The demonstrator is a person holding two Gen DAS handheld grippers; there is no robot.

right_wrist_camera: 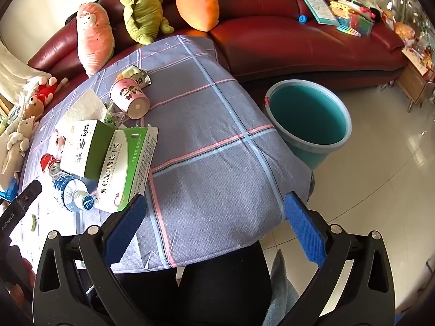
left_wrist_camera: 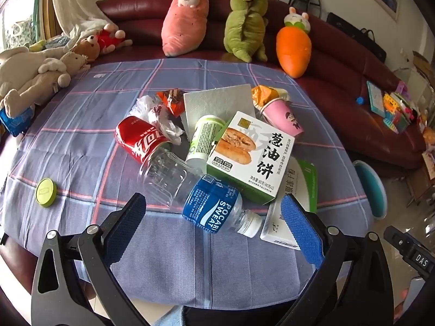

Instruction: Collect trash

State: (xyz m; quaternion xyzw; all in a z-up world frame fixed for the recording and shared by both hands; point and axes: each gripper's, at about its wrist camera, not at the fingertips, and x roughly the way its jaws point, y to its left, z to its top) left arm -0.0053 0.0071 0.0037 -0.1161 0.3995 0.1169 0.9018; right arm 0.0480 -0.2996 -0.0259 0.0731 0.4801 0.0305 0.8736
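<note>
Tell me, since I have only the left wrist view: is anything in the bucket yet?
Observer: No, the bucket looks empty inside.
Operator: What is the right hand-held gripper doing?
Observer: The right hand-held gripper is open with nothing between its fingers, over bare cloth.
Operator: Is the green-and-white box sealed?
Observer: No, the box has its far end flap standing open.
</note>
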